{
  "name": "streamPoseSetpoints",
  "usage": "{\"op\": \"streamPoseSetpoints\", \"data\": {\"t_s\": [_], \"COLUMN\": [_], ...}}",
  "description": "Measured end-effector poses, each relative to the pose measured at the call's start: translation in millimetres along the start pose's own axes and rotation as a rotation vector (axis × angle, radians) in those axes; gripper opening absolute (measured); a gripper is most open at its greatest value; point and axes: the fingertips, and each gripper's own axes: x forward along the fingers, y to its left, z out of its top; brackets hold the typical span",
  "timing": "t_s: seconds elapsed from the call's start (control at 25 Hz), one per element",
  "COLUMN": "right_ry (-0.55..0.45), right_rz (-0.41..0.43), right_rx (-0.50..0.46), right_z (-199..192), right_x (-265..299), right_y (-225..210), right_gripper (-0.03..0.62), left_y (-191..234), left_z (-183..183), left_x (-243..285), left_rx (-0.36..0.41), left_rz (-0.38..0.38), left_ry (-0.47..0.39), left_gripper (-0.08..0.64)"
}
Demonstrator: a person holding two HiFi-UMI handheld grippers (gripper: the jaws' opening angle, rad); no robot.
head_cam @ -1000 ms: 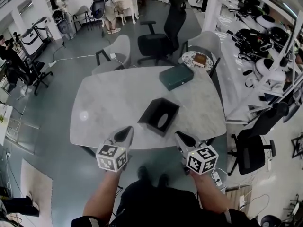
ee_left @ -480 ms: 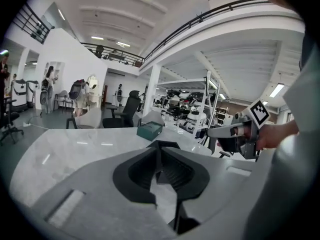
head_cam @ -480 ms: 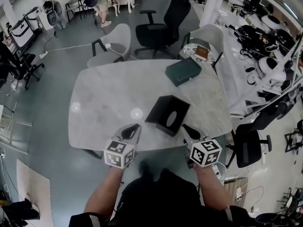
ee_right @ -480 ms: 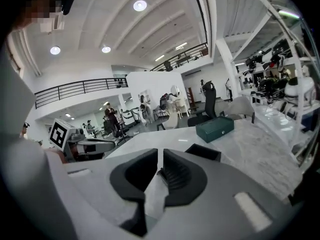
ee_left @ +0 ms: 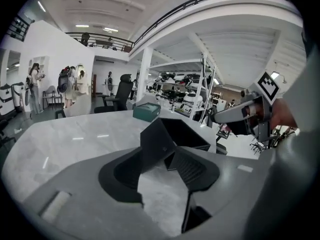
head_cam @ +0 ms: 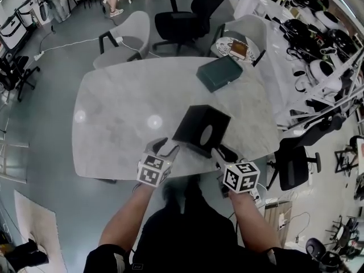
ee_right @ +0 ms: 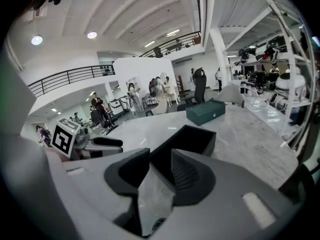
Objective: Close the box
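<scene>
Box (head_cam: 202, 131), black and open at the top, lies just past the tips of both my grippers, near the front edge of the marble table (head_cam: 114, 107). My left gripper (head_cam: 165, 147) has its jaws spread; they have just been opening, and in the left gripper view only bare marble shows between them (ee_left: 159, 158), with the near corner of the box (ee_left: 172, 134) rising right behind the gap. I cannot tell whether the jaw tips touch that corner. My right gripper (head_cam: 223, 152) stands at the box's other near corner, its jaws likewise parted after just opening. In the right gripper view they (ee_right: 159, 171) frame bare tabletop, with the dark hollow of the box (ee_right: 187, 139) just beyond. Neither gripper holds anything. Farther back on the table, well apart from the black box, lies a dark green box (head_cam: 219, 73), closed. Past the far edge stand a grey chair (head_cam: 128, 36) and a black office chair (head_cam: 193, 10).
</scene>
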Motion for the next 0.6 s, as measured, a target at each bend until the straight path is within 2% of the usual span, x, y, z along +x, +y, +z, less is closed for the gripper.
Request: {"op": "streamPoseSetpoints", "data": {"t_s": [0.24,0.4,0.6], "right_ry": [0.036,0.042,0.056], "right_rz": [-0.048,-0.047,-0.047], "right_rx": [0.037,0.019,0.011], "right_z": [-18.8,-22.6,-32.7], "right_x": [32.7,45.4,50.0], "right_y": [-33.7,-37.6,-43.6], "right_gripper": [0.15,0.163,0.163], "left_y": [21.2,30.9,31.7], "left_z": [-36.3,-51.3,-63.0], "left_x": [49.7,67.9,89.4], "left_rx": [0.062,0.017,0.058], "left_rz": [0.06,0.08,0.085], "left_ry": [0.113,0.145,0.192], "left_gripper": [0.206,0.207,0.212]}}
